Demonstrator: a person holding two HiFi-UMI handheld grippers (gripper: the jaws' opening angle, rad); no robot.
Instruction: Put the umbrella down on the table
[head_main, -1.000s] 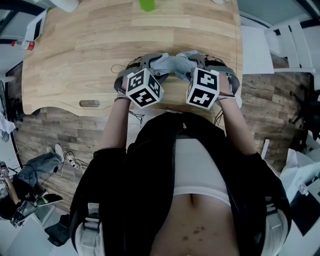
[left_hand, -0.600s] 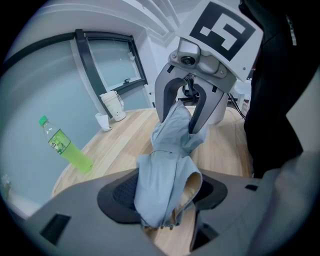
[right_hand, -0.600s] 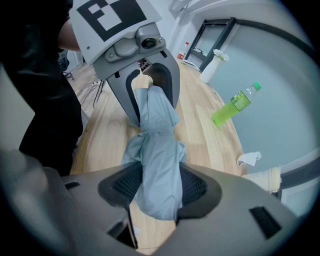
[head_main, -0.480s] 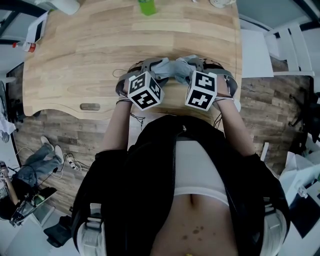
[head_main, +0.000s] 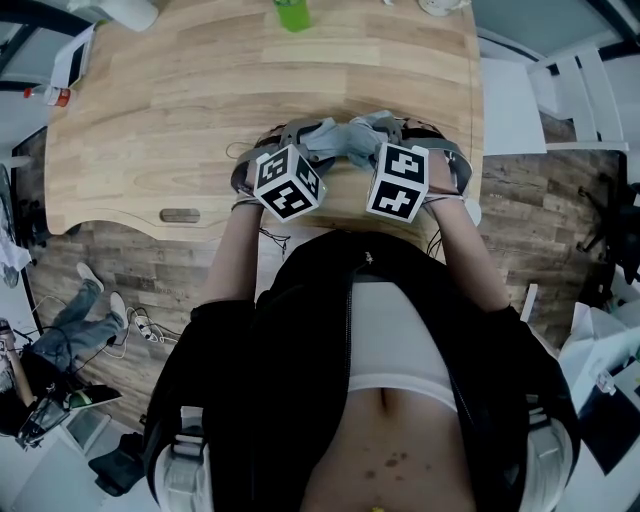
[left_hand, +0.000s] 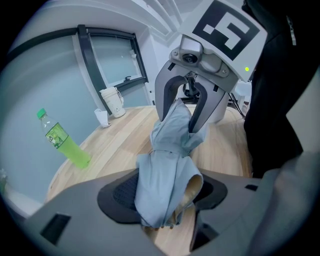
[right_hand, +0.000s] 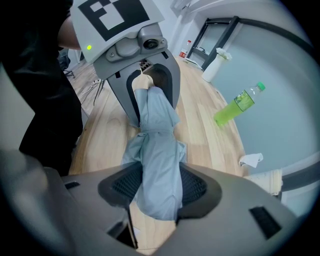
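A folded pale blue-grey umbrella (head_main: 338, 138) spans between my two grippers over the wooden table (head_main: 150, 120), near its front edge. My left gripper (head_main: 300, 138) is shut on one end of the umbrella (left_hand: 167, 165), and cloth bunches between its pads (left_hand: 122, 192). My right gripper (head_main: 385, 130) is shut on the other end of the umbrella (right_hand: 157, 165). The left gripper view looks along the umbrella to the right gripper (left_hand: 187, 107). In the right gripper view the left gripper (right_hand: 150, 92) faces back the same way. I cannot tell whether the umbrella touches the tabletop.
A green bottle (head_main: 293, 12) stands at the table's far side. A white jug (left_hand: 112, 101) and a small cup (left_hand: 102, 118) stand near one far corner, with crumpled paper (right_hand: 250, 160) by the edge. A small dark object (head_main: 179, 212) lies at the front left edge.
Both grippers and the umbrella stay put. On the floor at the lower left, another person's legs have shifted.
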